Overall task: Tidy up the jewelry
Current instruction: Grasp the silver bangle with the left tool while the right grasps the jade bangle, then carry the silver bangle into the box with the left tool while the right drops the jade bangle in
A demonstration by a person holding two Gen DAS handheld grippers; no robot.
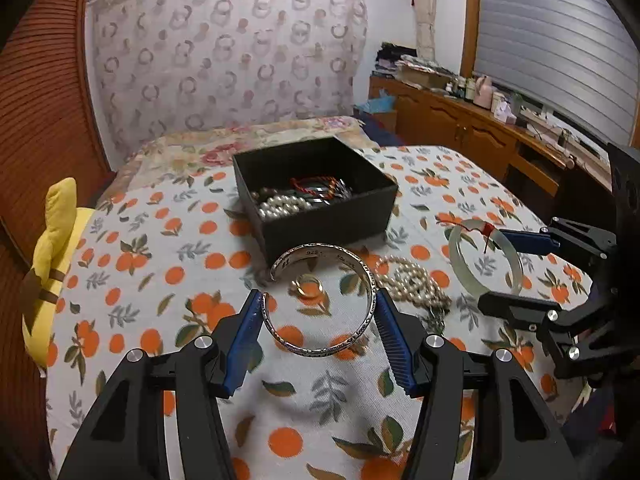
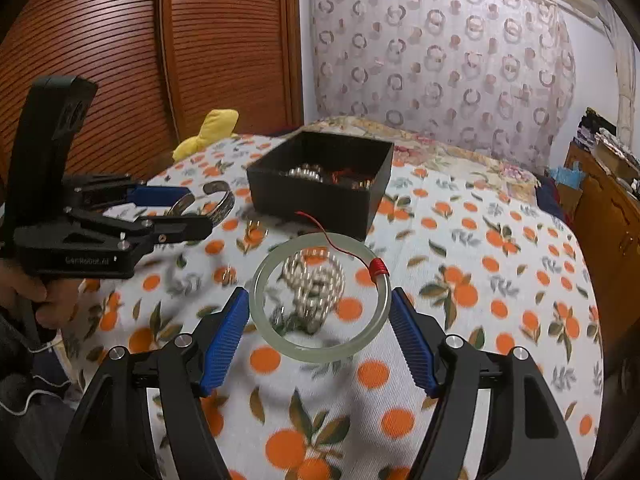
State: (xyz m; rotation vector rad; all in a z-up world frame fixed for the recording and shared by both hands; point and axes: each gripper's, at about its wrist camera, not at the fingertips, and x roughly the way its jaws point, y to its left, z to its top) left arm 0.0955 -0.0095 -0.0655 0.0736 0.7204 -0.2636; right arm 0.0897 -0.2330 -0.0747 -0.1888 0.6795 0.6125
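The left gripper is pinching the silver cuff bracelet between its blue pads, just in front of the black box. The right gripper is gripping the pale jade bangle, apparently lifted above the loose pearl necklace, also in front of that box, though blur is obscuring this. A gold ring is lying near the box.

L gripper clamps silver cuff bangle, gold ring seen thru it; R gripper on jade bangle; black box behind.
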